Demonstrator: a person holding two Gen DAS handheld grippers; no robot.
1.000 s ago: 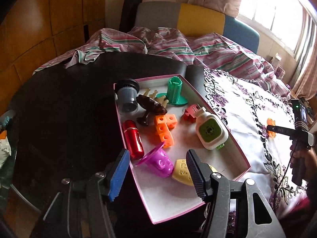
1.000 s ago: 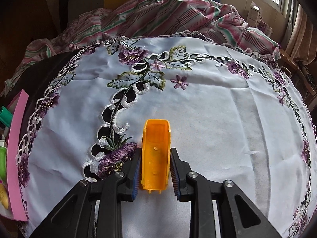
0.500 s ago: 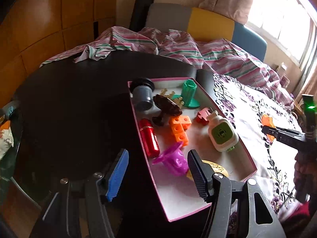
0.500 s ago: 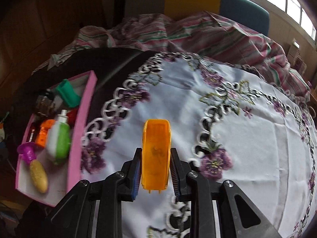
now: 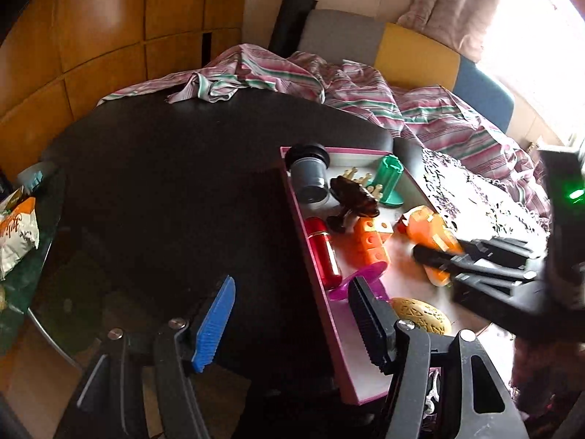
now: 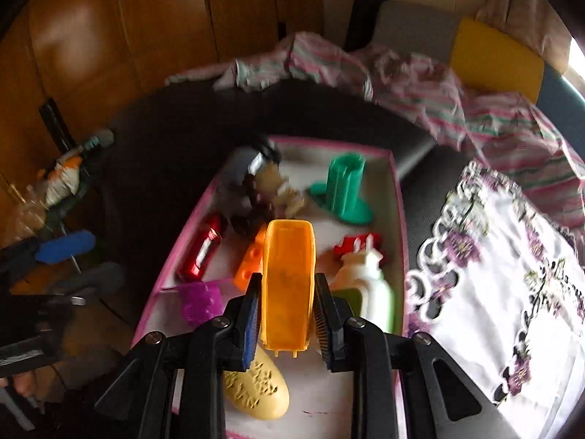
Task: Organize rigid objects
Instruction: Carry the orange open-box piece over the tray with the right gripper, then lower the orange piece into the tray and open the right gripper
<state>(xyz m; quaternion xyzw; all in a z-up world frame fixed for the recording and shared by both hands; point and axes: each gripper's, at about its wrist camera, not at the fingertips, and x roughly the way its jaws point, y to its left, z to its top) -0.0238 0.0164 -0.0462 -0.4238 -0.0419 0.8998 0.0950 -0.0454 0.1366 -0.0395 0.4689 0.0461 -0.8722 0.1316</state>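
My right gripper is shut on an orange-yellow plastic piece and hangs over the pink-rimmed box. The left wrist view shows it coming in from the right with the orange piece. The box holds a grey cup, a green stand, a brown clip, a red cylinder, orange blocks, a purple piece, a yellow oval and a white-green bottle. My left gripper straddles the box's near left rim, its jaws opening with nothing gripped.
The box lies on a round black table. A white embroidered cloth covers the table to the box's right. Striped fabric is heaped at the far edge before a sofa. A snack bag sits at the far left.
My right gripper carried the orange piece from over the white cloth to over the box, rolling as it went. My left gripper drifted left, and its jaws stand slightly wider.
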